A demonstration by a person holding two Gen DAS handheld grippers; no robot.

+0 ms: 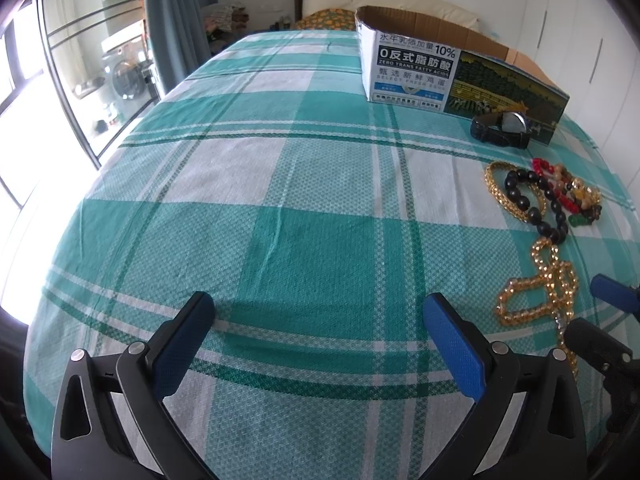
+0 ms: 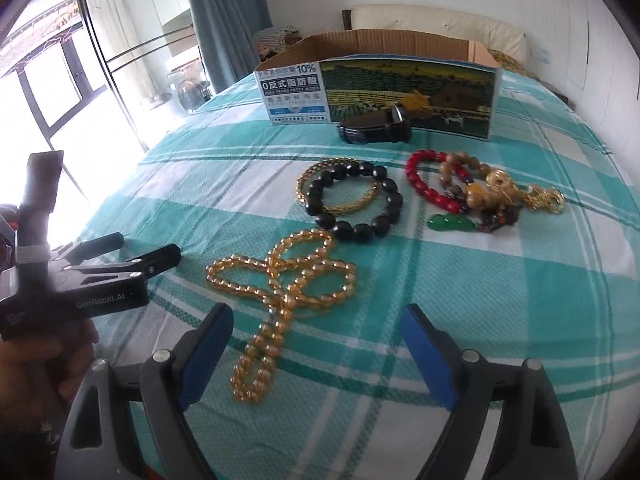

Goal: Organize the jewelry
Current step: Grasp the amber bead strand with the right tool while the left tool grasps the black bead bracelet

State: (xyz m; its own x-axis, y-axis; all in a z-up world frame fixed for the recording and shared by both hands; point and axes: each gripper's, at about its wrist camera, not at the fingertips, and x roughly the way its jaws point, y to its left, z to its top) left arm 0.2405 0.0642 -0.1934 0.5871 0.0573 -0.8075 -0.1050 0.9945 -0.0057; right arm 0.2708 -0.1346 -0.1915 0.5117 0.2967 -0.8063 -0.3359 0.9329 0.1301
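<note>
Floppy, slippery stuff, that long amber bead necklace [image 2: 280, 280] near the open cardboard box [image 2: 380, 80]; best pinched mid-loop. Both grippers' [image 2: 316, 344] jaws wide open, empty.

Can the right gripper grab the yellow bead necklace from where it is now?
Probably yes. The right gripper is open, and the yellow bead necklace lies just ahead on the bed, with nothing between them.

Green-and-white checked bedspread [image 1: 280, 208], grey-blue curtain [image 2: 224, 20], cream headboard [image 2: 436, 20], washing machine [image 1: 124, 72]
</note>
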